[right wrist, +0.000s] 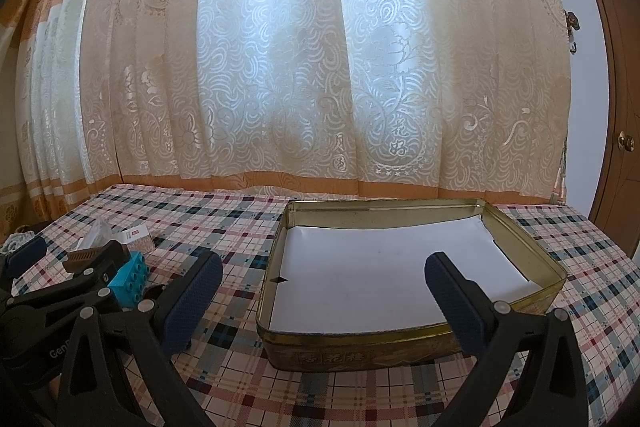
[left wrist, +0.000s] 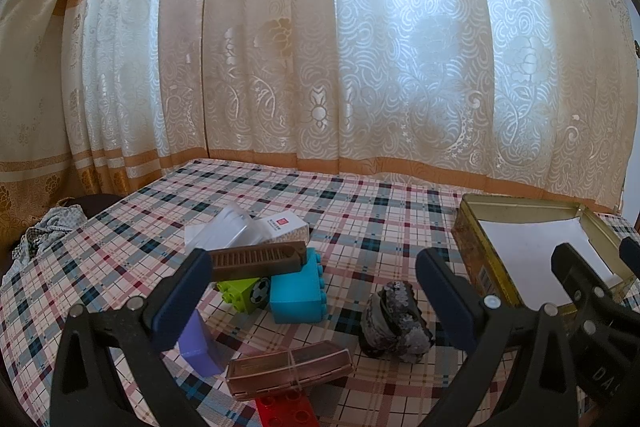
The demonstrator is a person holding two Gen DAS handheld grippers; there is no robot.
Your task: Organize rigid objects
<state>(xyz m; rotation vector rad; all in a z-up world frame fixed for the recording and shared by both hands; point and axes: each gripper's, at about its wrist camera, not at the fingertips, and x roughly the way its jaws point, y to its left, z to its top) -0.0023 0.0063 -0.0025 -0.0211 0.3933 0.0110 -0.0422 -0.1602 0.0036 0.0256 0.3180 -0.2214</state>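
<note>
Looking along the left gripper, its jaws stand wide apart and empty over a loose heap on the checked cloth: a blue brick, a green brick, a brown comb lying across them, a purple block, a ridged pink case, a red brick at the lower edge, and a soft dark sequinned pouch. The risk, as I judge it, lies in the pile: the comb rests on the bricks, so closing on either brick could tip it off, and the smooth hard plastic may slip from a shallow pinch. The pouch looks limp, not rigid, and taking it by mistake would spoil the sort. A white box and clear wrap sit behind. From the right gripper, jaws likewise apart and holding nothing, the tin lies just ahead, a worn gold metal tray with thin upright walls and a white paper liner, still empty. Its near wall could catch a low-carried piece, and the loose liner may shift.
</note>
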